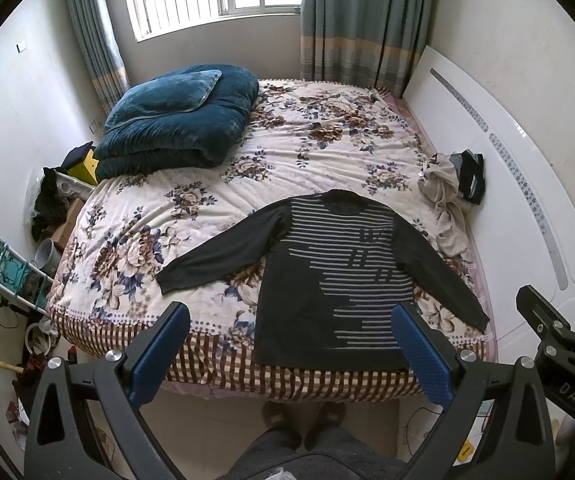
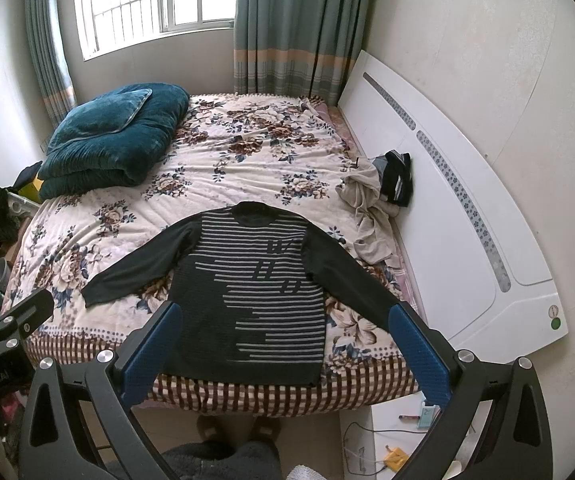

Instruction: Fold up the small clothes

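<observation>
Dark striped sweater (image 1: 327, 280) lying flat, sleeves spread, on the floral bedspread (image 1: 247, 152); left gripper (image 1: 291, 344) and right gripper (image 2: 283, 344) both spread wide, holding nothing.

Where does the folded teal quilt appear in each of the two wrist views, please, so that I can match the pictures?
Left wrist view: the teal quilt lies on the far left corner of the bed, upper left of centre, under the window.
Right wrist view: the teal quilt sits further toward the left edge, same far corner of the bed.
Shared landmark: the striped sweater, spread flat at the near edge of the bed in both views.
</observation>
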`<state>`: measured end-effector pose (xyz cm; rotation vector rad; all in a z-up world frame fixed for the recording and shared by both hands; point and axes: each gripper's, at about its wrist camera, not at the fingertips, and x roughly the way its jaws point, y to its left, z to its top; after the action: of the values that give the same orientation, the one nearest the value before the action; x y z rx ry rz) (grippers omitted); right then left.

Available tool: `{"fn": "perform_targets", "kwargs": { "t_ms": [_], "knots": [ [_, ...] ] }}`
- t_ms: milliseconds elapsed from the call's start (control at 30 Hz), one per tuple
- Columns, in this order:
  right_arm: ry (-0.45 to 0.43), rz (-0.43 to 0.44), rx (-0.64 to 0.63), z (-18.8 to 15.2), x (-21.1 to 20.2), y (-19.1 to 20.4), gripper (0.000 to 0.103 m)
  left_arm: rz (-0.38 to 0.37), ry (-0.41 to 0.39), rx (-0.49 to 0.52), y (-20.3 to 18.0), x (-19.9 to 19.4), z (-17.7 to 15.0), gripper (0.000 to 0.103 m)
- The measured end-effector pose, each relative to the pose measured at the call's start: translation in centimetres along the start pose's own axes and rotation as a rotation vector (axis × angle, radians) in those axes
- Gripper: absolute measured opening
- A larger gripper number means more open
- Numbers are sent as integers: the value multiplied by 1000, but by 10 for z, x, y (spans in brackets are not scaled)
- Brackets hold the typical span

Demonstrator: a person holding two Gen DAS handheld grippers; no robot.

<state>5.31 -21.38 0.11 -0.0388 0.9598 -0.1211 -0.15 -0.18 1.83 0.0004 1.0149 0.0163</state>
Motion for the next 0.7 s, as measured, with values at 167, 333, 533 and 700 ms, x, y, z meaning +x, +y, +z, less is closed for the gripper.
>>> {"fn": "perform_targets", "kwargs": {
  "t_ms": [167,333,533,700],
  "knots": [
    [-1,1,1,0,0,0,103,-1,-1,0,1,0,0,103],
    [-1,0,0,-1,0,0,103,-3,-1,-1,1,0,0,103],
    [-2,1,0,5,-4,0,103,-3,-3,-1,1,0,0,103],
    [-4,1,1,7,-5,0,103,-2,-4,-2,0,0,0,103]
  ]
}}
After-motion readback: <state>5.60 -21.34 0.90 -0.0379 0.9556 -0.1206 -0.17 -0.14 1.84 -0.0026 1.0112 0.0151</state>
